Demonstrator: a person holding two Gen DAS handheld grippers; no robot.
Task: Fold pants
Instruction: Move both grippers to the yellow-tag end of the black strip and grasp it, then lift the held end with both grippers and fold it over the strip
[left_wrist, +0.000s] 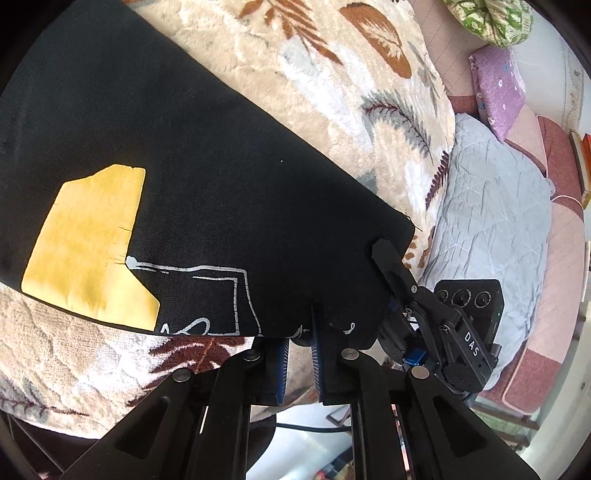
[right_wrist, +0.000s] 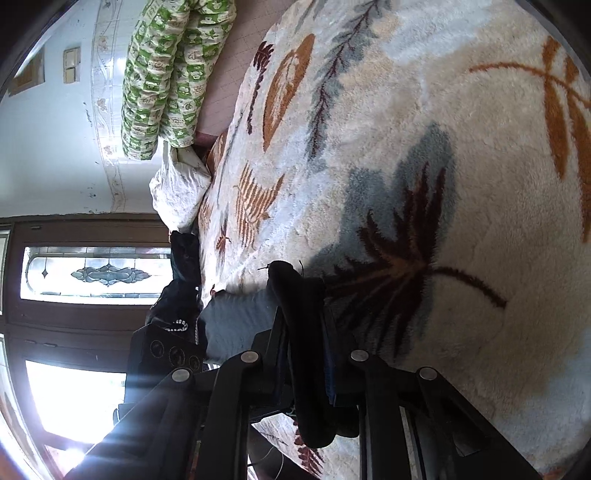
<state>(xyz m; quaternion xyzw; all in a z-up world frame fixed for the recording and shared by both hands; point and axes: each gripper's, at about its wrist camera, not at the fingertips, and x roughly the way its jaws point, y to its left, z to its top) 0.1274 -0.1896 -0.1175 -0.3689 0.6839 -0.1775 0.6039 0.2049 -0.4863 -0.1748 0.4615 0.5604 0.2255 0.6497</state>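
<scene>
light: bright daylight | source: window (right_wrist: 74, 398), strong glare and streaks | shadows: soft on blanket (right_wrist: 424, 177) | focus: sharp | edges: heavy fisheye bending, dark corners

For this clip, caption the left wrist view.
Both tools, left and right, pinch the pants hem over the blanket.

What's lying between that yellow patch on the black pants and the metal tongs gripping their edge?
In the left wrist view, only black pants fabric with white printed outlines separates the yellow patch from the left tongs.
</scene>
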